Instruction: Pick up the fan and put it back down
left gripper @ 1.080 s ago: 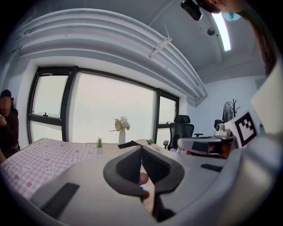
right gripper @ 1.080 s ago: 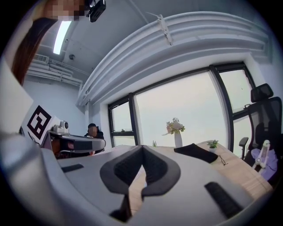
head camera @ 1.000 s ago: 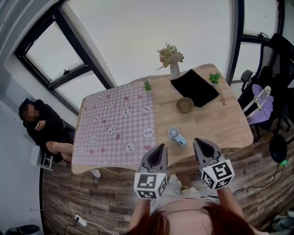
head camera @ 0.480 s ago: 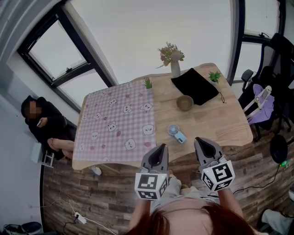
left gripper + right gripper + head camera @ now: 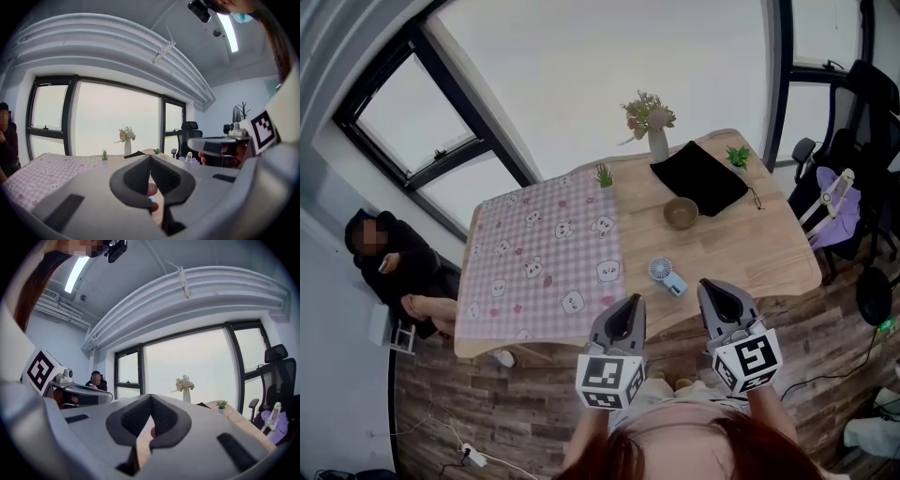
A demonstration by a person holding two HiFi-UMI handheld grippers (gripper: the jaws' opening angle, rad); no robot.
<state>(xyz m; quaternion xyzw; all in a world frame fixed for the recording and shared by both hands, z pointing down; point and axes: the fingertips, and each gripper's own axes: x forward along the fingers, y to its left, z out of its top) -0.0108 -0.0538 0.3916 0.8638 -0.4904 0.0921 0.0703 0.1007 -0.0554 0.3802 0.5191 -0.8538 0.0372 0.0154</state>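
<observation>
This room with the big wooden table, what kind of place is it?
Probably an office or meeting room, though it could be a studio. A long wooden table stands by tall black-framed windows, a black office chair sits beside it, and a strip light runs along the ceiling.

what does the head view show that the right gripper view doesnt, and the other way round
Only the head view: the small light-blue handheld fan lying on the wooden table, the round tan bowl and the pink checked tablecloth. Only the right gripper view: the long ceiling light strip and, close up, that the right gripper is shut with nothing between its jaws. Both: the white vase of flowers, the seated person in black and the left gripper.
</observation>
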